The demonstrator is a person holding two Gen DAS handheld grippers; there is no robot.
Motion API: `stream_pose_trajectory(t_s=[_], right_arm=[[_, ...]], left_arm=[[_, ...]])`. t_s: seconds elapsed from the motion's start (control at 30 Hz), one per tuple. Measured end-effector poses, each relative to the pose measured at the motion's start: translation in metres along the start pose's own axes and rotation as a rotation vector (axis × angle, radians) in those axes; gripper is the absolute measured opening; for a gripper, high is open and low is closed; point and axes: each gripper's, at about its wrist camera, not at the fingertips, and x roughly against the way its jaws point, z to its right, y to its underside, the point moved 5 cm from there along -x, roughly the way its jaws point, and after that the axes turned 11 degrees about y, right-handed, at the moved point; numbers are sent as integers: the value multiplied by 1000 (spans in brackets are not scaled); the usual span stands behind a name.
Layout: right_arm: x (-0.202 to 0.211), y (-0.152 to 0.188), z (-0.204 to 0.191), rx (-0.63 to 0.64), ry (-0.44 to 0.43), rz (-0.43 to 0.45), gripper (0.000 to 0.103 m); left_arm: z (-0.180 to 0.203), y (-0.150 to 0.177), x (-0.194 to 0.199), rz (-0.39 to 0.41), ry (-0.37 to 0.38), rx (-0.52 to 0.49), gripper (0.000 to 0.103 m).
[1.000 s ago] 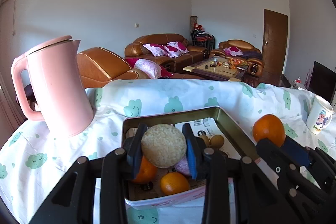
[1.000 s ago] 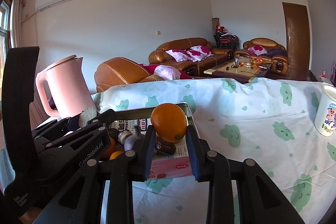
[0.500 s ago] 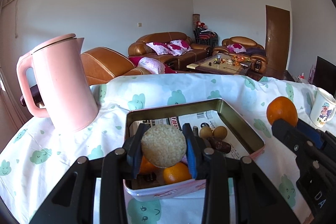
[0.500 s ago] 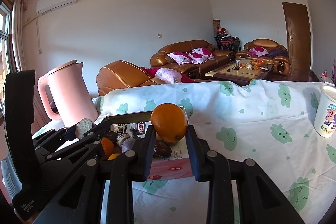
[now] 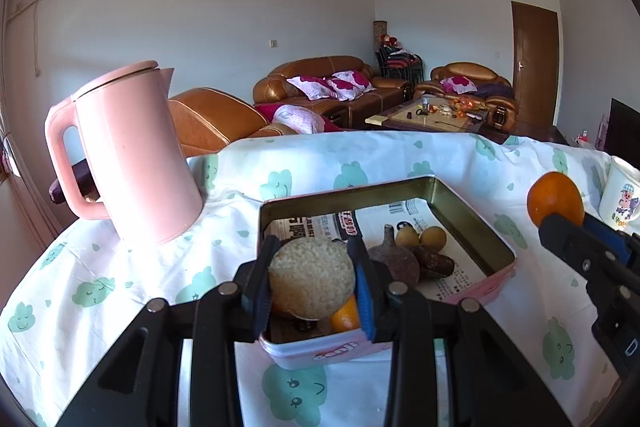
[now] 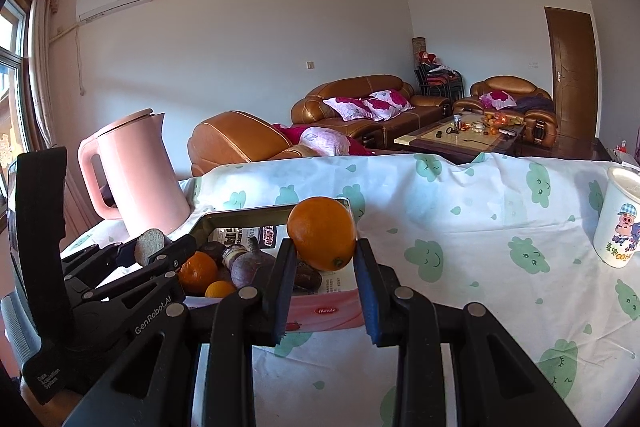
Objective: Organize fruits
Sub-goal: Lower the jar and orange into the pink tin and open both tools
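A: Since the earlier view, what has shifted?

B: Tin and kettle both sit further from my left tongs in the left camera; more of the tin's newspaper lining now shows, and the far items are uncovered. My right tongs read the same as before.

A: Item one, left tongs?

B: Pinching a round, pale, rough-grained fruit, flat face toward the camera, one pad against each side. It hangs over the near end of the tin.

A: Item two, right tongs?

B: Pinching an orange between both pads. It hangs above the tin's near right corner, clear of the contents.

A: Tin contents?

B: Directly beneath my left tongs: one orange citrus, partly hidden. Just beyond them: a dark purplish bulb with a stalk, a dark brown oblong piece, two small tan round fruits touching each other. From the right camera a second citrus shows to the left of my right tongs.

A: Other entries?

B: Pink kettle, upright, far left of both tongs, on the cloud-print tablecloth. White cartoon mug, far right of my right tongs, well apart from the tin.
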Motion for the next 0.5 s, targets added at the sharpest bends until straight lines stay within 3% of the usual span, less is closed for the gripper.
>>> stream_pose_trajectory(t_s=[0.27,0.5], right_arm=[[-11,-9,-8,9,7,-1,32],[-30,-21,-8,-11,24,-5,32]], left_arm=[[0,-22,-14,1,-30,-23,36],[-5,-38,-36,-42,-15,36,36]])
